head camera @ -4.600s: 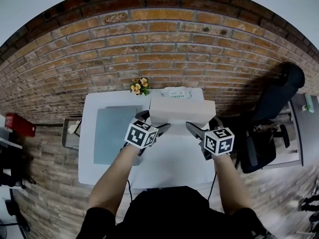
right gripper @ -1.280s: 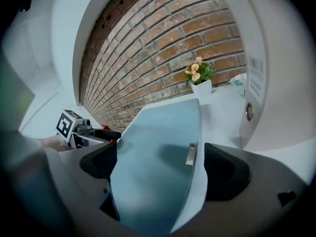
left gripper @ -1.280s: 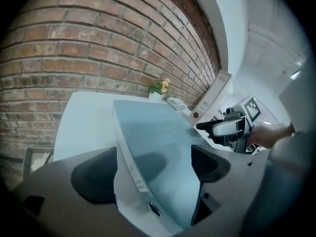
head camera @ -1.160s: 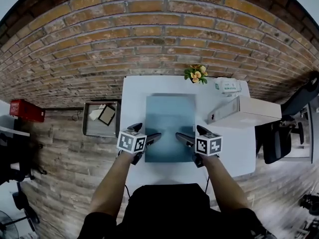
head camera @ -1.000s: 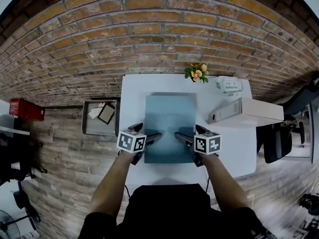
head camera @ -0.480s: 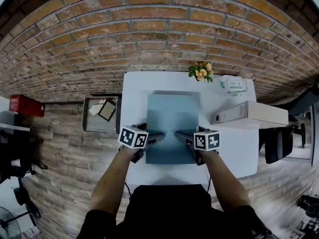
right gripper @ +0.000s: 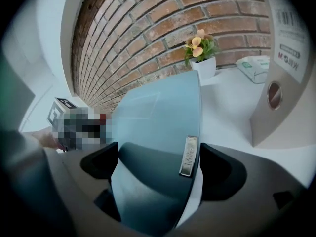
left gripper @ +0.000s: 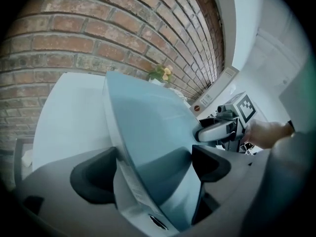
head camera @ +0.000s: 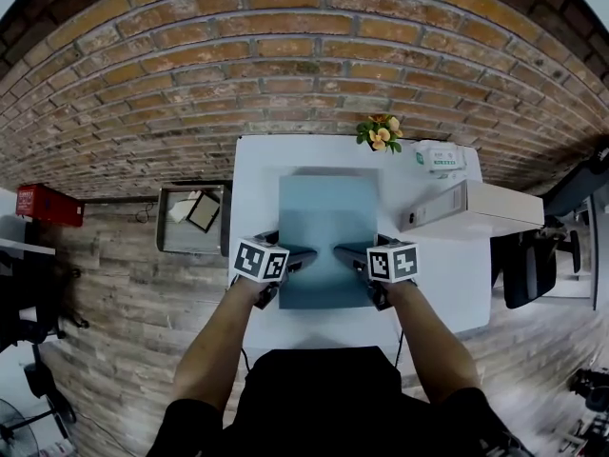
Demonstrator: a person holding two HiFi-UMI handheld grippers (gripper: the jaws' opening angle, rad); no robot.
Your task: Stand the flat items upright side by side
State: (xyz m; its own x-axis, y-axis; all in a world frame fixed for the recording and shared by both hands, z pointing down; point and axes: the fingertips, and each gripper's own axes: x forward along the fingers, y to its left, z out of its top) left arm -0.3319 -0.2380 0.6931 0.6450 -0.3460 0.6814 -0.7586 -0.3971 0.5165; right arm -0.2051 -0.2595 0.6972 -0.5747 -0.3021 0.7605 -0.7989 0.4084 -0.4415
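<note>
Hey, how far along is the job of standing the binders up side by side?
Done: the white binder stands upright at the right of the table. In hand: the blue binder lies flat, its near end clamped between the jaws of the left gripper and right gripper. Left: raise it and stand it beside the white one.

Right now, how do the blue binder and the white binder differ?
Pose: the blue binder lies about flat mid-table; the white binder stands upright at the right side.
Bulk: the blue binder is slim; the white binder has a wide spine.
Hold: the left gripper and right gripper are both shut on the blue binder's near edge; the white binder is free.
Shared: both are on the white table.
</note>
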